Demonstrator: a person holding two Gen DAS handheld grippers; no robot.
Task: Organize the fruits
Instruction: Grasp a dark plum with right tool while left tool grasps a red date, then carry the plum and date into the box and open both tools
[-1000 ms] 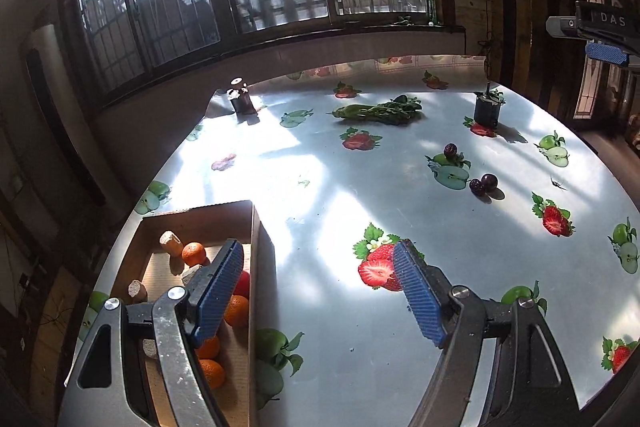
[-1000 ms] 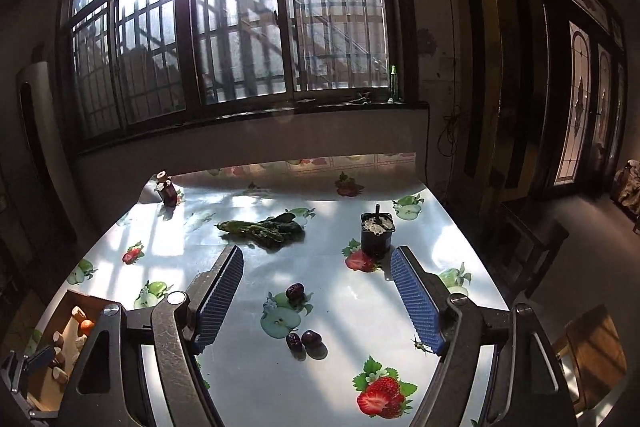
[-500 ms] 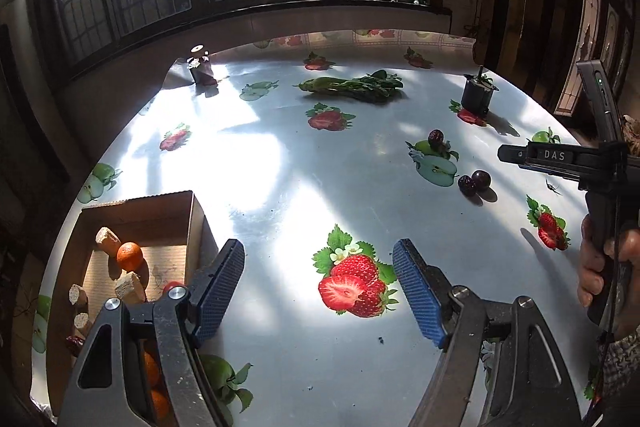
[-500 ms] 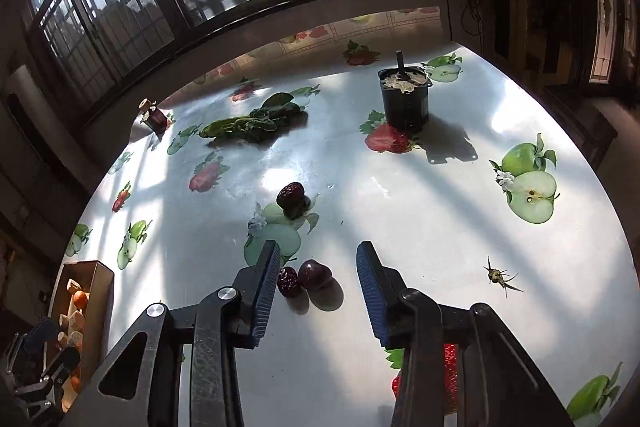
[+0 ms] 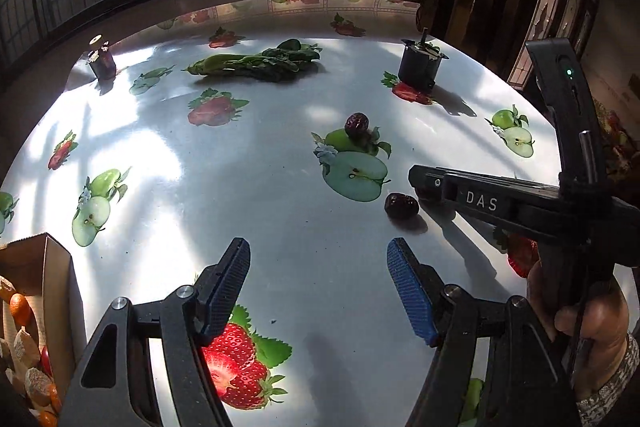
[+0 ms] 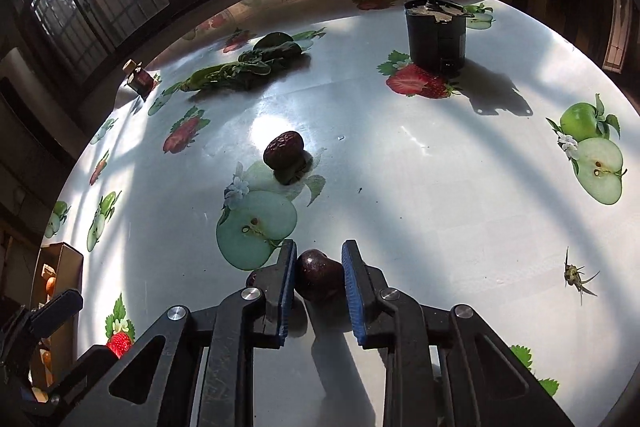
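My right gripper [image 6: 319,277] is low on the table with its blue pads closed around a smooth dark red fruit [image 6: 320,277]. A second dark fruit [image 6: 253,278] peeks out just left of its left finger; in the left wrist view it lies free [image 5: 401,205] beside that gripper's tip. A wrinkled dark date [image 6: 283,150] lies farther off on an apple print, also in the left wrist view [image 5: 357,123]. My left gripper [image 5: 319,291] is open and empty above the table. The cardboard box [image 5: 56,279] with oranges and other pieces is at its lower left.
A black pot [image 6: 437,35] stands at the far right, leafy greens [image 6: 244,67] lie at the back, and a small dark bottle [image 6: 139,79] stands at the far left. A dried stem scrap [image 6: 575,275] lies on the right. The tablecloth has printed fruit.
My right gripper has dropped to the table and closed its pads around the dark fruit. My left gripper has swung right, away from the box.
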